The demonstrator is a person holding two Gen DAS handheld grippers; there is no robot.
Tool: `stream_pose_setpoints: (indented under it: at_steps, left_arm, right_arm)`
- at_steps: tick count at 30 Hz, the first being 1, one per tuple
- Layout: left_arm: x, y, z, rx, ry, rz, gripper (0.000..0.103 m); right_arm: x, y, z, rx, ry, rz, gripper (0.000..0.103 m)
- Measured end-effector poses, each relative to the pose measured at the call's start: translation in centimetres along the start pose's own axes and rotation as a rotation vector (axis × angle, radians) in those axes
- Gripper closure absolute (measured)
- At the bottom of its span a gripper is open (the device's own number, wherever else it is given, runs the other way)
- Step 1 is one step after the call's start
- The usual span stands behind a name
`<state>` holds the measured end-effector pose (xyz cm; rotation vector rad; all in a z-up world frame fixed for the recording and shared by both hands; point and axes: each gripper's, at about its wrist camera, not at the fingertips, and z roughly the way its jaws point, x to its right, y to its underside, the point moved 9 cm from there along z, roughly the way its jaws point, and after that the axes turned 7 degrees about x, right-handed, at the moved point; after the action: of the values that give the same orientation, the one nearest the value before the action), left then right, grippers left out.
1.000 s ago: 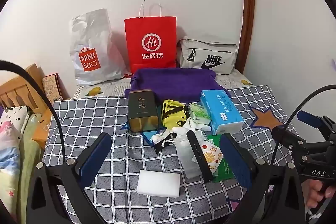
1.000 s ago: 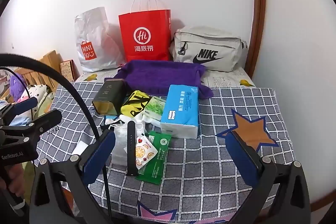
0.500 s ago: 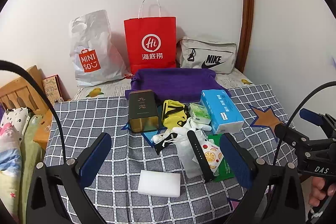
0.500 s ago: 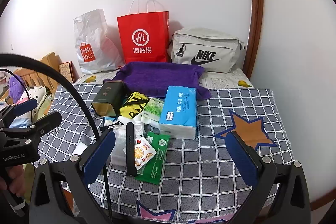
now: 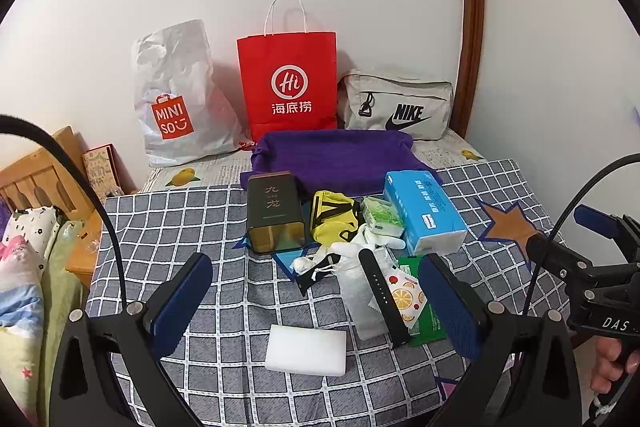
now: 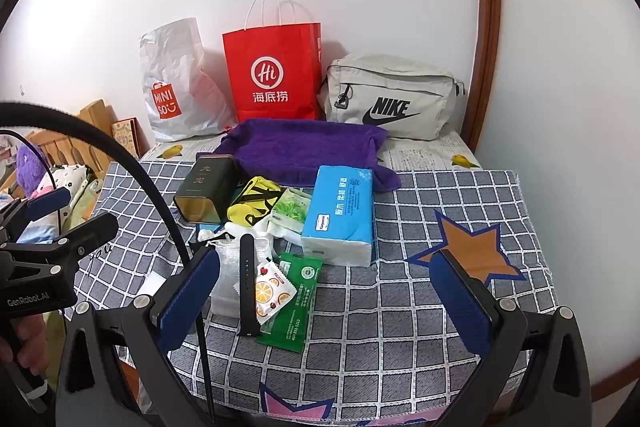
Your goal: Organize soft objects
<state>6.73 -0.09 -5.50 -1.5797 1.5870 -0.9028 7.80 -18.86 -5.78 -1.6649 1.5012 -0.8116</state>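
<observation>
Here, both tongs, left (image 5: 316, 301) and right (image 6: 326, 293), hover spread and empty over the table's near edge; soft items cluster mid-table, sponge (image 5: 306, 349) nearest, likely for sorting.

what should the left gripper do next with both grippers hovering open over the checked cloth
Probably lower the left gripper onto the white rectangular foam sponge. It lies alone on the grey checked tablecloth, nearest that gripper and apart from the clutter around the blue tissue pack, so it looks like the easiest soft item to pinch first. The right gripper is also open and holds nothing.
</observation>
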Motion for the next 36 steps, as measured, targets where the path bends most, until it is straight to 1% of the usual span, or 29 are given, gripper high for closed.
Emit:
stream_pose_setpoints:
  at_steps: [10, 19, 36]
  left_arm:
    - [0.10, -0.08, -0.02, -0.004, 0.003, 0.002, 0.000]
    - [0.29, -0.06, 0.07, -0.011, -0.001, 0.014, 0.000]
    - [0.70, 0.05, -0.02, -0.005, 0.005, 0.028, 0.000]
  right_arm:
    - [0.33, -0.26, 0.10, 0.001, 0.009, -0.007, 0.000]
    - [-0.14, -0.05, 0.01, 0.003, 0.015, -0.011, 0.000]
    - [-0.21, 0.12, 0.04, 0.001, 0.015, -0.013, 0.000]
